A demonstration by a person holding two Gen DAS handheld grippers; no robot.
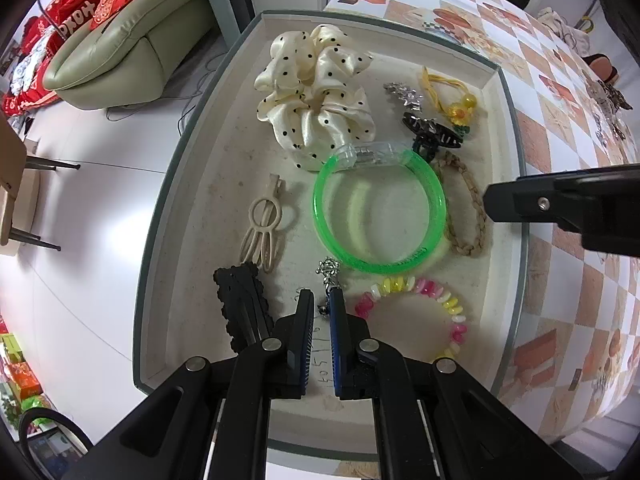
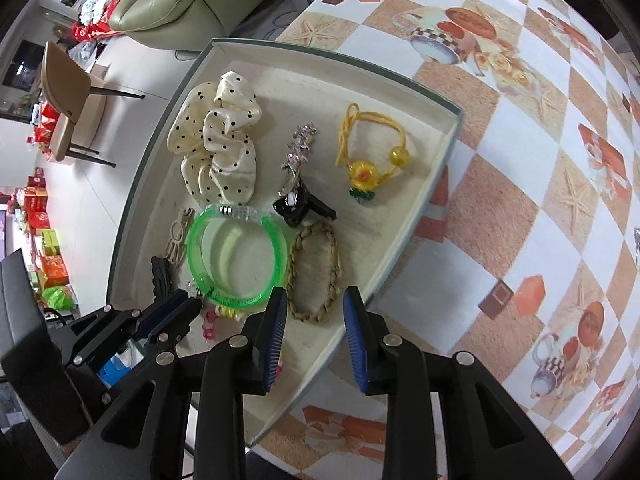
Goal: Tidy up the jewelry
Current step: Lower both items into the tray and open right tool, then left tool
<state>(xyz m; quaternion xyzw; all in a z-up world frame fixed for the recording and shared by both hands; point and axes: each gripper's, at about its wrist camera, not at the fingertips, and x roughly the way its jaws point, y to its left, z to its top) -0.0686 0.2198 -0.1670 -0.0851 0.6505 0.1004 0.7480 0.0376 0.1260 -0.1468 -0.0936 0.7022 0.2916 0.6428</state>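
My left gripper points straight down into the tray, its jaws pinched on a small silver chain piece whose sparkly end pokes out just past the fingertips. My right gripper hangs partly open over the tray's near edge, nothing between its pads. Just ahead lies a braided tan loop, touching a translucent green bangle. Farther back sit a yellow flower hair tie and a cream polka-dot scrunchie.
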